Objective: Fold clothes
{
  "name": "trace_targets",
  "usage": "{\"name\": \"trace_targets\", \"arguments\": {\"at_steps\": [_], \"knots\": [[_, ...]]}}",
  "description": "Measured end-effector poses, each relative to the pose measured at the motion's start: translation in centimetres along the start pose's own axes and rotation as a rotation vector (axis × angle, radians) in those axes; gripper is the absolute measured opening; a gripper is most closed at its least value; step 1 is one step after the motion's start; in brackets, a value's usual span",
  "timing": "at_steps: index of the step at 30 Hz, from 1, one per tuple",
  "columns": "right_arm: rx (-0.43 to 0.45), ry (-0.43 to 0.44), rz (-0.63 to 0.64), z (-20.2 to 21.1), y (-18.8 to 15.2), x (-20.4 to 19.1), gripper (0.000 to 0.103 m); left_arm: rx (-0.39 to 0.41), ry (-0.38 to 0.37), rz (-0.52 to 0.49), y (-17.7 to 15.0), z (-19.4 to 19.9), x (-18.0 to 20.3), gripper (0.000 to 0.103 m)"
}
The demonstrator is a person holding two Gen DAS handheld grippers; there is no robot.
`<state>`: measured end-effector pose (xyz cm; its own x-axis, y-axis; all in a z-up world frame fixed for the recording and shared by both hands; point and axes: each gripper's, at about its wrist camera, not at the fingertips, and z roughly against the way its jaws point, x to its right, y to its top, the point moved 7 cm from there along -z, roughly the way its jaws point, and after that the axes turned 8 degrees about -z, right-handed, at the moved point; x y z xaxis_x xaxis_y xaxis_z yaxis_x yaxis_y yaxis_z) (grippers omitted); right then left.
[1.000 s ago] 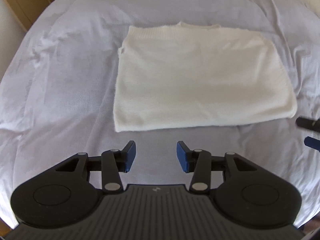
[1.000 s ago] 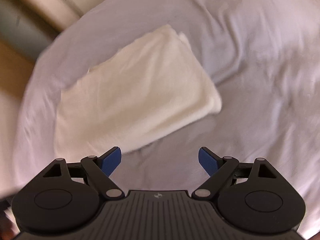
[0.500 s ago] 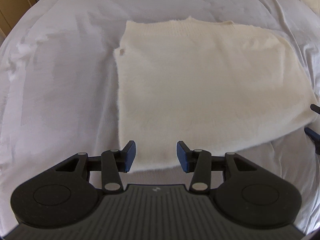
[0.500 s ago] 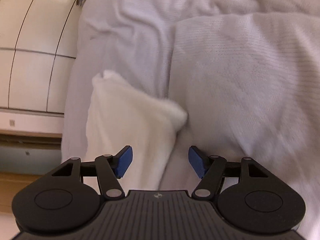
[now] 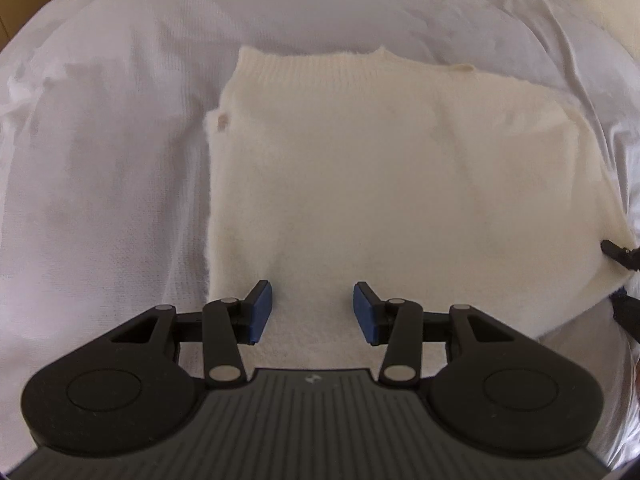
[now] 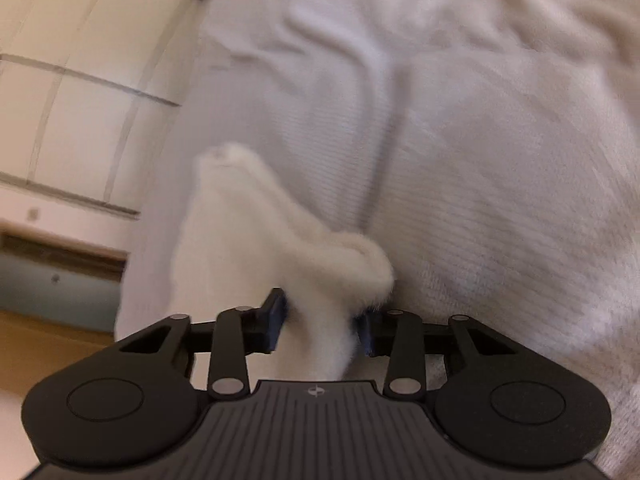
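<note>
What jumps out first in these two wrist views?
The cream knit sweater, folded into a rectangle on the white bedsheet, fills the middle of the left wrist view. The left gripper hangs over its near edge with the jaws apart, nothing pinched. In the right wrist view, the right gripper is closing on a bunched corner of the sweater, fabric between its blue pads.

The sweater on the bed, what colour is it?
Cream, nearly white. The sweater shows best in the left wrist view.
</note>
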<state>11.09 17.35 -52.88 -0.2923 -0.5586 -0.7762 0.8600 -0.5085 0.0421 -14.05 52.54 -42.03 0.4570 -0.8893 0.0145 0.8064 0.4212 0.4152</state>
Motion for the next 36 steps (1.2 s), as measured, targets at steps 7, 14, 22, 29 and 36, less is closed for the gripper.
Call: {"name": "trace_targets", "arguments": {"at_steps": [7,14,22,29,36], "knots": [[0.143,-0.296,0.423,0.8,-2.2,-8.1,0.015,0.021,-0.044,0.016,0.5,0.9,-2.3,0.040],[0.268,-0.149,1.413,0.8,-19.3,-20.3,0.013,0.060,-0.137,0.153,-0.7,3.4,-7.6,0.034],[-0.103,-0.119,2.011,-4.4,-37.0,-13.3,0.030,0.076,-0.256,0.291,-1.7,4.0,-10.8,0.034],[-0.180,-0.079,1.824,-1.2,-33.7,-14.1,0.060,0.065,-0.415,0.351,-0.4,2.0,-9.1,0.043],[-0.162,-0.178,1.207,0.2,-21.2,-15.7,0.061,0.042,-0.571,0.481,2.0,-3.0,-8.1,0.047]]}}
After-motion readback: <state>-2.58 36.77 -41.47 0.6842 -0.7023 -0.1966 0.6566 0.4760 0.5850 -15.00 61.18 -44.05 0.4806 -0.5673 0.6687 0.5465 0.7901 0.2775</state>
